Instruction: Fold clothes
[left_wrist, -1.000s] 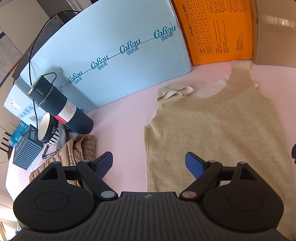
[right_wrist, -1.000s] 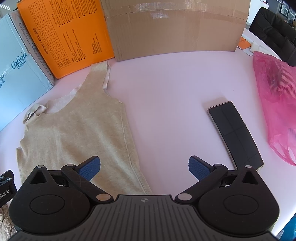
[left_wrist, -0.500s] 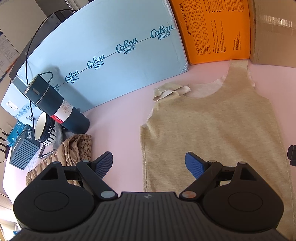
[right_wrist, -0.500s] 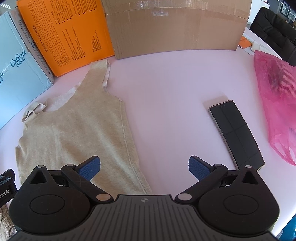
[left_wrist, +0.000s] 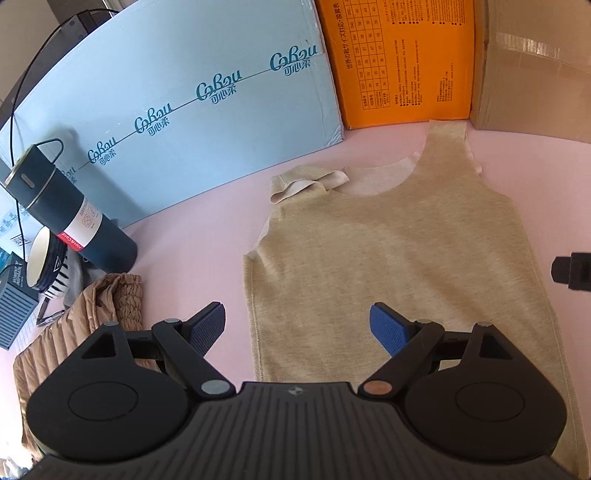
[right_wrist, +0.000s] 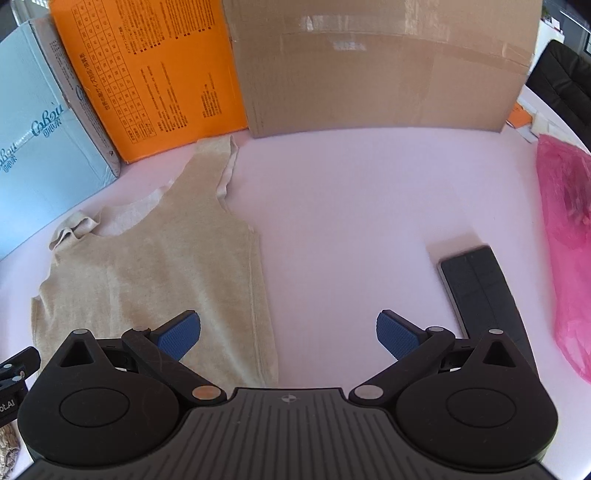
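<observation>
From the left wrist, we see the beige knit sleeveless top (left_wrist: 399, 258) lying flat and unfolded on the pale pink tabletop (left_wrist: 192, 229), filling the one-to-five o'clock area; one strap is crumpled at twelve. We judge no fold has been made. Our left gripper (left_wrist: 298, 325) is released, empty, straddling the top's side seam.

From the right wrist, the same soft top (right_wrist: 155, 266) sits at nine to eleven o'clock. Our right gripper (right_wrist: 289, 332) gapes wide, holding nothing. A flat black rectangular slab (right_wrist: 480, 291) lies at three.
</observation>
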